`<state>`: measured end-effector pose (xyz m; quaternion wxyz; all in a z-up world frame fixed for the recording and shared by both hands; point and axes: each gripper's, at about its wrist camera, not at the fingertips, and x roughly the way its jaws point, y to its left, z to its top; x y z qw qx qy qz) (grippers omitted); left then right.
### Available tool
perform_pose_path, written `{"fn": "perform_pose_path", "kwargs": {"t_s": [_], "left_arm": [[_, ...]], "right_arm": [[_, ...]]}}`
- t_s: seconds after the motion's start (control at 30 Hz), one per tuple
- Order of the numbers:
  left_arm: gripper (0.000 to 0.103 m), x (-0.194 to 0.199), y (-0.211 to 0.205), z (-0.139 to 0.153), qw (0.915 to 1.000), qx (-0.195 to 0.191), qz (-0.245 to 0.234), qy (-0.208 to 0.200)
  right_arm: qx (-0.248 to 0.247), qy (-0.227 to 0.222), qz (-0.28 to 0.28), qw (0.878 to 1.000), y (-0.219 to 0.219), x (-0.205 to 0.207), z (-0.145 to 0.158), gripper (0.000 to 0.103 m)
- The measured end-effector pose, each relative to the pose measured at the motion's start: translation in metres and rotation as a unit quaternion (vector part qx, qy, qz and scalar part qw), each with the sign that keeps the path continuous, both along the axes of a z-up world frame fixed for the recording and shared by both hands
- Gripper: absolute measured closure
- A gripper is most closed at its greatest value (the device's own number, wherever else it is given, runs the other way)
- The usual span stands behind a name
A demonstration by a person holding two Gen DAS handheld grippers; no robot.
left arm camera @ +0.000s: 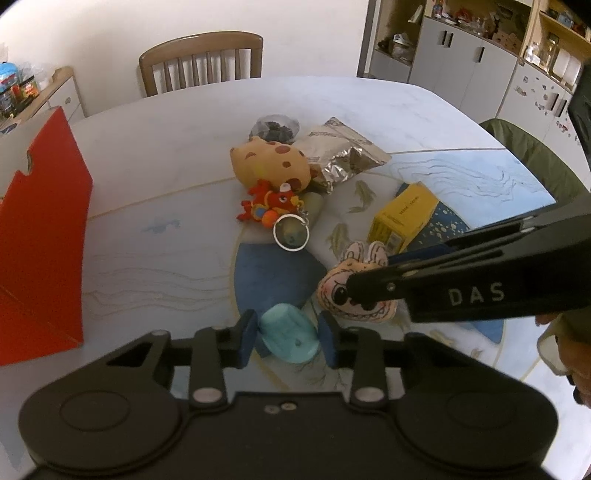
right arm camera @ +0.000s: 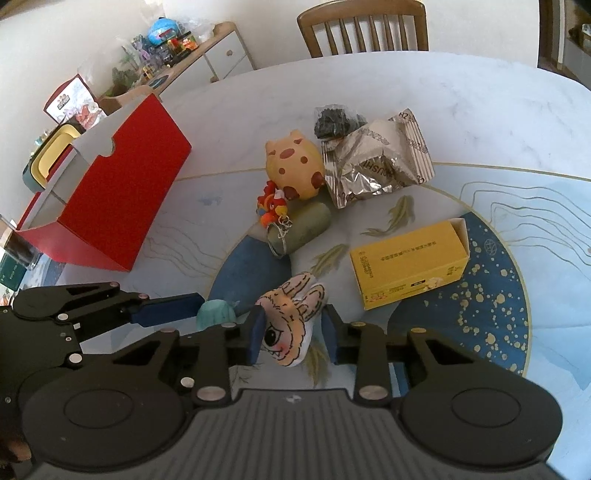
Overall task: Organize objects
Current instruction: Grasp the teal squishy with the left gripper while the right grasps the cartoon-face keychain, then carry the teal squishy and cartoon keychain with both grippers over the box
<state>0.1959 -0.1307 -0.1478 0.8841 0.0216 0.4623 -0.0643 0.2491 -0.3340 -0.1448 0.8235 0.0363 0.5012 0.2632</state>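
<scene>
My left gripper (left arm camera: 288, 338) is open around a teal soft toy (left arm camera: 290, 338) on the table; its pads stand on either side, close to it. My right gripper (right arm camera: 291, 334) is open around a pink rabbit-face plush (right arm camera: 291, 325), also in the left wrist view (left arm camera: 354, 291). The teal toy shows left of it (right arm camera: 216, 314). A red open box (right arm camera: 110, 199) stands at the table's left (left arm camera: 40, 236). A spotted yellow plush (right arm camera: 295, 170), a red keychain figure (right arm camera: 271, 210), a green cylinder (right arm camera: 303, 225), a foil packet (right arm camera: 376, 162) and a yellow carton (right arm camera: 410, 262) lie beyond.
A dark bag of small pieces (right arm camera: 334, 122) lies behind the foil packet. A wooden chair (right arm camera: 364, 29) stands at the table's far side. A sideboard with toys (right arm camera: 173, 55) is at the left, cabinets (left arm camera: 480, 55) at the right.
</scene>
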Motion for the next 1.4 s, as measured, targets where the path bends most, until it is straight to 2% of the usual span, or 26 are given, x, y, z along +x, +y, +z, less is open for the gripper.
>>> {"fn": "perform_pose_path", "kwargs": {"t_s": [0.17,0.43,0.67,0.8,0.97,1.1,1.4], "left_arm": [[0.069,-0.003,0.007,0.005,0.9998,-0.016,0.009,-0.001],[0.069,-0.010,0.018,0.016,0.9991,-0.036,0.023,0.000],[0.069,-0.017,0.035,0.034,0.9980,-0.052,0.037,-0.003],[0.069,-0.020,0.048,0.054,0.9964,-0.073,0.043,-0.001],[0.069,-0.022,0.065,0.080,0.9956,-0.080,0.047,-0.009],[0.069,-0.023,0.083,0.095,0.9963,-0.066,0.049,-0.025],[0.069,-0.021,0.142,0.131,0.9937,-0.072,0.072,-0.048]], "right_arm": [[0.008,-0.003,-0.005,1.000,-0.001,-0.005,0.006,0.082],[0.004,-0.021,0.002,1.000,0.004,-0.018,0.016,0.090],[0.011,-0.045,-0.004,0.999,0.001,-0.029,0.038,0.091],[0.020,-0.057,-0.001,0.998,0.004,-0.034,0.058,0.091],[0.025,-0.072,0.011,0.997,0.015,-0.042,0.085,0.091],[0.031,-0.082,0.019,0.996,0.030,-0.048,0.104,0.091],[0.047,-0.107,0.030,0.993,0.069,-0.052,0.139,0.091]]}}
